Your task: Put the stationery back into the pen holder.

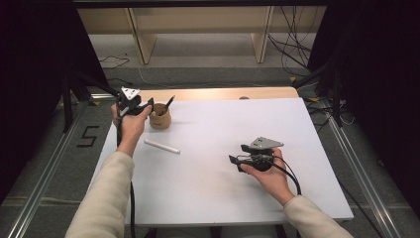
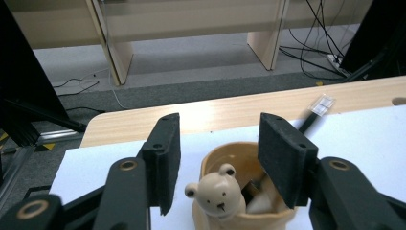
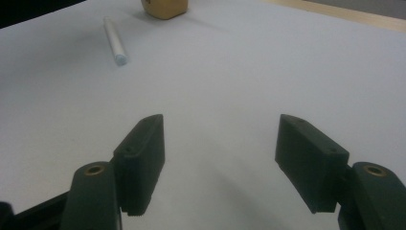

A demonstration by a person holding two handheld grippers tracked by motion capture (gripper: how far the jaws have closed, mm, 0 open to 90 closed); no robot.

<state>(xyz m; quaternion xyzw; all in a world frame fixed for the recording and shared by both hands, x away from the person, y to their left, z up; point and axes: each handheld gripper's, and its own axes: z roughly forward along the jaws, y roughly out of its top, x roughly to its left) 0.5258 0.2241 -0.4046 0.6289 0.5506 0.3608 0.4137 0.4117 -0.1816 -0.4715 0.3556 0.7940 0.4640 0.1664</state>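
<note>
While both grippers stand released, the left gripper point(image 2: 218, 158) straddles the bear cup point(image 2: 239, 191); the right gripper point(image 3: 220, 163) hovers over the table point(image 3: 230, 72).

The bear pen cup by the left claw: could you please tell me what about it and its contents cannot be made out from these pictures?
- Bear pen cup: its base is cut off by the bottom edge of the left claw view.
- Cup contents: the left claw pad covers part of the inside; the black pen is blurred.
- High view: the cup is too small to count its contents.
- Right claw view: the cup is cropped by the top edge, beyond the white marker.
</note>
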